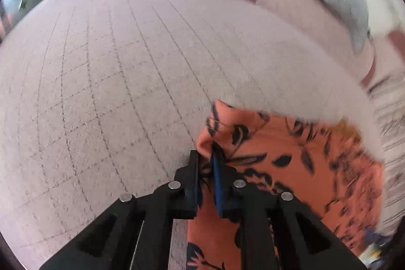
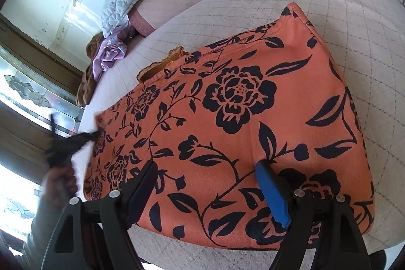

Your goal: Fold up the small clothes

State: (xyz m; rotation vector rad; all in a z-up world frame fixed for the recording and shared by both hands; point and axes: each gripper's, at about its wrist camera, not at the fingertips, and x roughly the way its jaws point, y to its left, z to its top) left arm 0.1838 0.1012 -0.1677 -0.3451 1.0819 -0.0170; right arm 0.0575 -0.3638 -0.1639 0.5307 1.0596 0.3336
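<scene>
An orange garment (image 2: 253,118) printed with dark navy flowers, leaves and vines lies spread flat on the pale quilted bedspread (image 2: 354,42), filling the middle of the right wrist view. Its stitched hem runs toward 12 o'clock, where a mustard ruffled trim (image 2: 162,65) peeks out at about 11 o'clock. Its corner at 9 o'clock is lifted and bunched. In the left wrist view that garment (image 1: 291,163) sits at 4 o'clock, blurred.
</scene>
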